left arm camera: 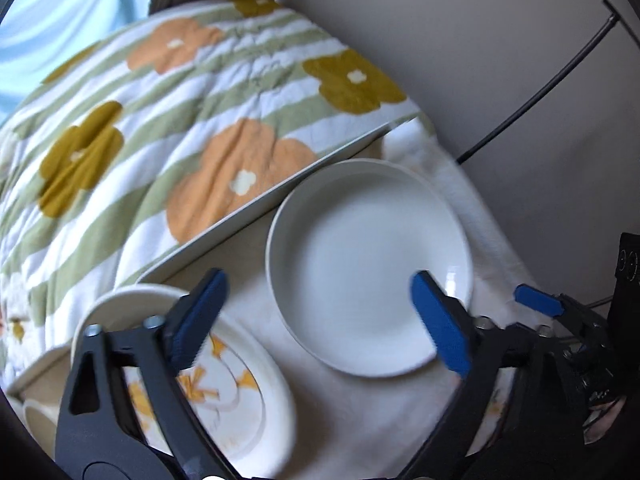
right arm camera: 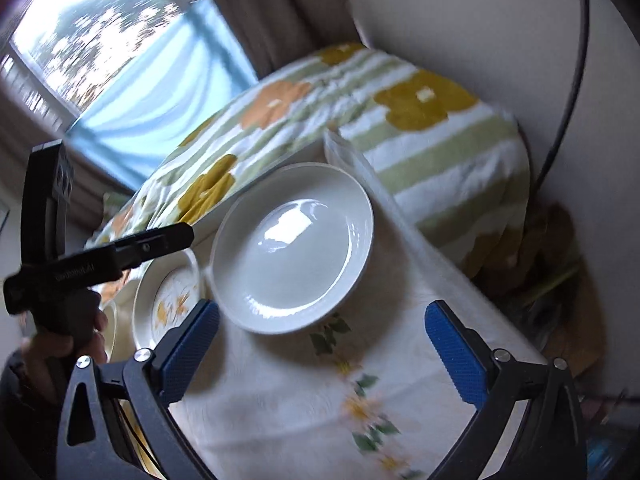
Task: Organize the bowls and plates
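Flowered plate [left arm camera: 224, 392] half behind fingers, quilt [right arm camera: 360, 120] blurred — motion

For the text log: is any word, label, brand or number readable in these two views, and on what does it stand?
Nothing can be read with confidence.
Left gripper: a pale imprint on its black body in the right wrist view, upside down and too blurred to read.
White plate, flowered plate, tablecloth, quilt: no text.

Plain plate [left arm camera: 368, 264] on tablecloth [left arm camera: 360, 412], flowered plate [left arm camera: 224, 396] just left, quilt [left arm camera: 160, 128] behind
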Action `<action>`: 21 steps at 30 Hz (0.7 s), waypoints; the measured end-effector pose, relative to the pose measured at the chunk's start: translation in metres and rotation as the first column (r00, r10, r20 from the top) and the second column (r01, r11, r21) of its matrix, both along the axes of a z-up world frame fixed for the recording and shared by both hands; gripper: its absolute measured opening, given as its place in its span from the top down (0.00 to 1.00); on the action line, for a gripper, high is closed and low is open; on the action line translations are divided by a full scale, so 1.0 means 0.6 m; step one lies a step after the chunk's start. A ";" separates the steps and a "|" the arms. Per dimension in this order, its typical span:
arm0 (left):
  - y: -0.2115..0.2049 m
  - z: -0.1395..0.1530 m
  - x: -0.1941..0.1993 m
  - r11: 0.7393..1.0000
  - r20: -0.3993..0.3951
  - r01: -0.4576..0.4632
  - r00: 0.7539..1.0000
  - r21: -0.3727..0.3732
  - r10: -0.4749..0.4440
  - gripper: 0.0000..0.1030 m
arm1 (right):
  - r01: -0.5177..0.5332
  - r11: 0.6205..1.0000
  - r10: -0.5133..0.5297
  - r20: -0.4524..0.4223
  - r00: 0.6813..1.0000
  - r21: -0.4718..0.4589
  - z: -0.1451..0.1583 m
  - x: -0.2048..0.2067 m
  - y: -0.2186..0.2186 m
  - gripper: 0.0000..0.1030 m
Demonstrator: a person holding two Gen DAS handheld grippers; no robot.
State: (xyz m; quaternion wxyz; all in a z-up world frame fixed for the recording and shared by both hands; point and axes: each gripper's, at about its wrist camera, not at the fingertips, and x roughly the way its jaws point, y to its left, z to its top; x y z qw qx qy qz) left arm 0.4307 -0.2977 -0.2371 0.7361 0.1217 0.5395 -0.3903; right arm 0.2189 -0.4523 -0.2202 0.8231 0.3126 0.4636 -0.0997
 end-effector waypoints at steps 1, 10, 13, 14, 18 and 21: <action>0.000 -0.011 0.004 1.000 -0.007 0.005 1.000 0.007 -0.005 0.26 | 0.018 1.000 -0.018 -0.014 1.000 0.021 -0.015 0.007 -0.003 0.16; -0.017 -0.079 0.040 0.997 -0.057 0.068 0.996 0.037 -0.066 0.61 | 0.099 0.995 -0.097 -0.077 0.992 0.016 -0.066 0.049 -0.013 0.41; -0.017 -0.090 0.044 0.997 -0.062 0.073 0.996 0.036 -0.070 0.77 | 0.104 0.995 -0.103 -0.079 0.992 0.009 -0.074 0.057 -0.012 0.49; -0.017 -0.093 0.046 0.997 -0.062 0.071 0.996 0.036 -0.069 0.78 | 0.105 0.994 -0.104 -0.081 0.991 0.010 -0.075 0.059 -0.011 0.56; -0.015 -0.097 0.050 0.996 -0.058 0.077 0.995 0.033 -0.075 0.82 | 0.109 0.994 -0.108 -0.097 0.989 0.010 -0.086 0.065 -0.010 0.77; -0.016 -0.097 0.052 0.996 -0.054 0.085 0.995 0.035 -0.084 0.83 | 0.123 0.992 -0.122 -0.109 0.987 0.002 -0.090 0.066 -0.012 0.84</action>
